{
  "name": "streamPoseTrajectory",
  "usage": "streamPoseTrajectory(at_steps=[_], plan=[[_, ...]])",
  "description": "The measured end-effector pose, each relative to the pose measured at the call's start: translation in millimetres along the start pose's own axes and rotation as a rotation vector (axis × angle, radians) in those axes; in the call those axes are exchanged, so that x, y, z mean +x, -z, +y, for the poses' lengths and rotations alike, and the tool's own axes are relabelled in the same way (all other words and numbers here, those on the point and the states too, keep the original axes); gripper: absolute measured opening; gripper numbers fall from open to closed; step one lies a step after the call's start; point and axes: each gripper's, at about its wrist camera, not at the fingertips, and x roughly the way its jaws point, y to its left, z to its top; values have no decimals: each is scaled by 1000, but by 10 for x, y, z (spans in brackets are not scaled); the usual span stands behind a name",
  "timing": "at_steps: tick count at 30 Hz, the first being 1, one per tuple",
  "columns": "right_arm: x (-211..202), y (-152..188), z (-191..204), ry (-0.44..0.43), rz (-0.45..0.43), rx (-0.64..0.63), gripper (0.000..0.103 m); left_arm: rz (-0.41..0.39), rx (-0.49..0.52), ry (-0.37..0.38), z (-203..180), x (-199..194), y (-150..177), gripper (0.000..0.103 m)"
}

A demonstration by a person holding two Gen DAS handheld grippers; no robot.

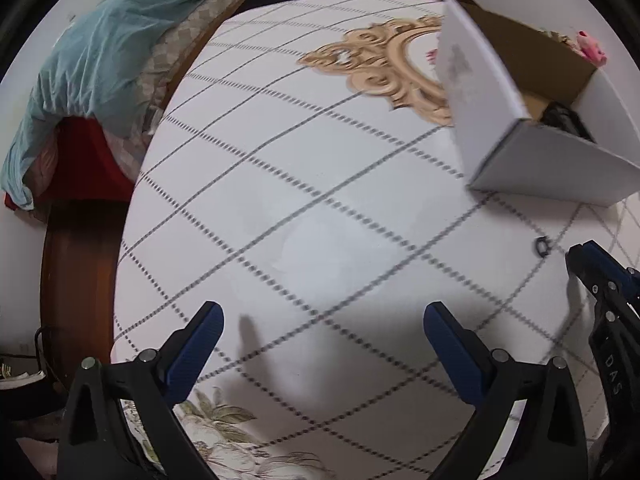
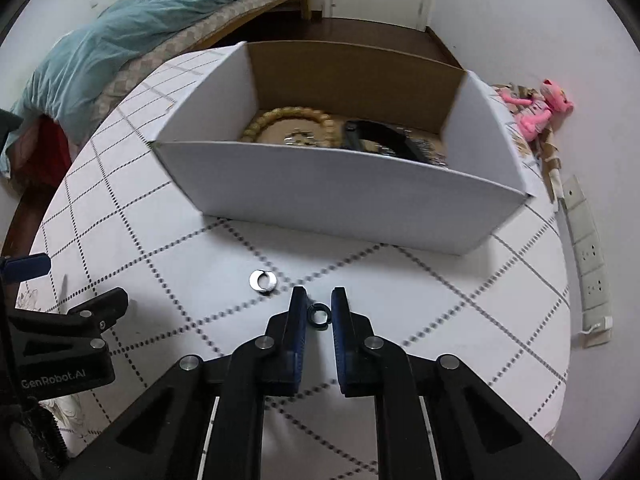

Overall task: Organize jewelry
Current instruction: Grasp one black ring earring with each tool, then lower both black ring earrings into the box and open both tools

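A white cardboard box stands on the table; inside lie a wooden bead bracelet, a black item and some shiny pieces. In the right wrist view a small black ring lies on the cloth between the fingers of my right gripper, whose jaws stand narrowly apart around it, not visibly pressing it. A silver ring lies just left of it. My left gripper is wide open and empty over bare cloth. The box and the black ring show at the right of the left wrist view.
The round table has a white checked cloth with a gold ornament print. A bed with a teal quilt stands behind at the left. A pink plush toy and a power strip lie at the right.
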Motion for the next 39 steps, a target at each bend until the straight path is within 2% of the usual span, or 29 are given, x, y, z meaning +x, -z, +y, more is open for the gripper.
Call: streamPoseTrajectory(at_steps=[7,11,12,13,17,19,22,28,33,39], plan=[[-230,91,-690,34,-17,170,13,-39,27,164,-498,-77,-72,101],[-252,172,-1012,69,-6,225,13,-77,59,202,-802,-110,-111,100],[-250,180,-1069,79,-4,235,13,-88,69,203,-854,-121,-117,91],[-264,210,-1131,86,-6,238,13,-99,82,201,-915,-128,-121,76],[-239,233,-1250,112,-2,257,13,-120,106,182,-1018,-108,-134,54],[-230,234,-1263,118,2,261,13,-139,113,185,-1017,-126,-152,32],[-242,255,-1253,125,1,263,13,-150,123,193,-1031,-140,-164,10],[-307,221,-1196,113,-19,263,13,-158,117,229,-964,-160,-121,10],[-541,93,-1133,57,-75,260,13,-212,112,247,-870,-452,-97,10],[-842,-300,-1092,-29,-144,263,13,-274,75,305,-729,-858,-395,10]])
